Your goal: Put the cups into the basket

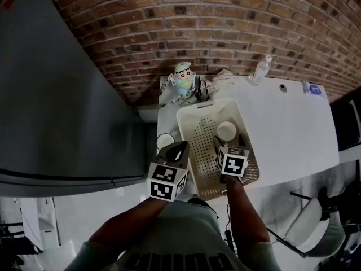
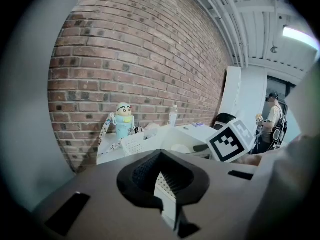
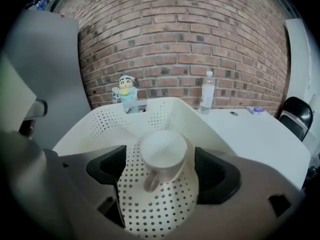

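A white perforated basket [image 1: 200, 151] stands on the white table [image 1: 293, 129]. One white cup [image 1: 226, 131] sits inside it, handle toward me in the right gripper view [image 3: 162, 156]. My right gripper [image 1: 229, 143] is over the basket and open, with a jaw on each side of that cup [image 3: 161, 171], neither touching it. A second white cup [image 1: 165, 140] stands on the table just left of the basket. My left gripper [image 1: 179, 145] hovers right beside this cup, fingers together and holding nothing [image 2: 160, 154]. That cup is hidden in the left gripper view.
A toy figure [image 1: 184, 78] and a water bottle [image 1: 260, 69] stand at the table's far edge against the brick wall. A tall grey panel [image 1: 56, 95] borders the left side. A chair [image 1: 316, 224] is at lower right. A person [image 2: 274, 119] stands far off.
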A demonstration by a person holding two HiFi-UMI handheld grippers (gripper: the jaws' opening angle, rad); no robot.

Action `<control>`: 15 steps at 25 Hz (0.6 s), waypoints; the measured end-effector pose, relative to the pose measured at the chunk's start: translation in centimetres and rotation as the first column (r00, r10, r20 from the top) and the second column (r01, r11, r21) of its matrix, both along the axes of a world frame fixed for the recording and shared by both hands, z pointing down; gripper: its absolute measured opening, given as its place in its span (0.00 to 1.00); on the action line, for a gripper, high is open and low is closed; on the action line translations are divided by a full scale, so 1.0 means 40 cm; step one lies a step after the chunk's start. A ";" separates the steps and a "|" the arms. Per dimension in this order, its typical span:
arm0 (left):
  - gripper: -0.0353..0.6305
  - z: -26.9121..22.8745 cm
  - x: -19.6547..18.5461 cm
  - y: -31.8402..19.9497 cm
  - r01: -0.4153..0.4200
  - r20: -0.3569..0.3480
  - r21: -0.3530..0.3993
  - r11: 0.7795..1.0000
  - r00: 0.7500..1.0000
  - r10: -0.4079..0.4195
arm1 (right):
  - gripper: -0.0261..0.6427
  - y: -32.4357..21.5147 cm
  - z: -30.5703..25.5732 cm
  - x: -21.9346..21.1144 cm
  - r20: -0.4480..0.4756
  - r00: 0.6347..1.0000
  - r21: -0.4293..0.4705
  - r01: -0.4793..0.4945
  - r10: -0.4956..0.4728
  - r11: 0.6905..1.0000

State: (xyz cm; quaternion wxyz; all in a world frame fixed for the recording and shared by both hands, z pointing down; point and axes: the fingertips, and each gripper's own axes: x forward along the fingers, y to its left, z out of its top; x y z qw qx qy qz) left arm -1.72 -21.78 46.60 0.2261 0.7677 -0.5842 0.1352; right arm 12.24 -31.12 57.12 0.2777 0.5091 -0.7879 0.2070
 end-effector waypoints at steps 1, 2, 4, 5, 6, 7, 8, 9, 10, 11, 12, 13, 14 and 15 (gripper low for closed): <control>0.05 -0.003 -0.001 0.003 -0.003 -0.001 0.005 1.000 1.000 0.003 | 0.64 0.012 -0.025 -0.001 0.007 1.000 0.021 0.000 0.000 1.000; 0.05 -0.006 -0.004 0.007 -0.006 0.000 0.009 1.000 1.000 0.006 | 0.64 0.024 -0.051 -0.003 0.016 1.000 0.042 -0.001 0.000 0.999; 0.05 -0.010 -0.012 0.017 -0.011 0.007 0.022 1.000 1.000 0.010 | 0.64 0.050 -0.102 -0.008 0.035 0.999 0.079 -0.007 0.005 0.997; 0.05 -0.013 -0.015 0.023 -0.013 0.010 0.029 0.999 1.000 0.013 | 0.64 0.064 -0.125 -0.009 0.043 0.999 0.096 -0.013 0.009 0.995; 0.05 -0.015 -0.017 0.029 -0.017 0.011 0.036 0.999 1.000 0.017 | 0.64 0.079 -0.147 -0.011 0.050 0.999 0.111 -0.019 0.014 0.994; 0.05 -0.018 -0.020 0.036 -0.021 0.010 0.042 0.999 1.000 0.021 | 0.64 0.095 -0.168 -0.013 0.056 0.998 0.125 -0.024 0.017 0.992; 0.05 -0.021 -0.022 0.044 -0.024 0.009 0.048 0.999 1.000 0.024 | 0.64 0.112 -0.186 -0.016 0.063 0.998 0.137 -0.026 0.018 0.990; 0.05 -0.023 -0.026 0.052 -0.027 0.006 0.051 0.998 1.000 0.027 | 0.64 0.131 -0.202 -0.022 0.069 0.997 0.148 -0.027 0.017 0.989; 0.05 -0.025 -0.030 0.061 -0.031 0.003 0.055 0.998 1.000 0.031 | 0.64 0.151 -0.217 -0.030 0.075 0.997 0.158 -0.026 0.014 0.987; 0.05 -0.028 -0.035 0.070 -0.034 0.001 0.060 0.998 0.999 0.034 | 0.64 0.172 -0.230 -0.039 0.081 0.997 0.167 -0.024 0.010 0.986; 0.05 -0.031 -0.040 0.078 -0.037 0.001 0.066 0.997 0.999 0.037 | 0.64 0.194 -0.241 -0.049 0.086 0.996 0.175 -0.020 0.005 0.984; 0.05 -0.035 -0.045 0.086 -0.041 0.001 0.073 0.996 0.999 0.041 | 0.64 0.217 -0.251 -0.060 0.091 0.996 0.182 -0.016 -0.001 0.983; 0.05 -0.039 -0.051 0.094 -0.044 0.004 0.080 0.996 0.999 0.044 | 0.64 0.241 -0.259 -0.072 0.096 0.995 0.186 -0.010 -0.008 0.983; 0.05 -0.042 -0.057 0.101 -0.048 0.008 0.089 0.995 0.999 0.047 | 0.63 0.266 -0.266 -0.086 0.100 0.995 0.188 -0.002 -0.017 0.982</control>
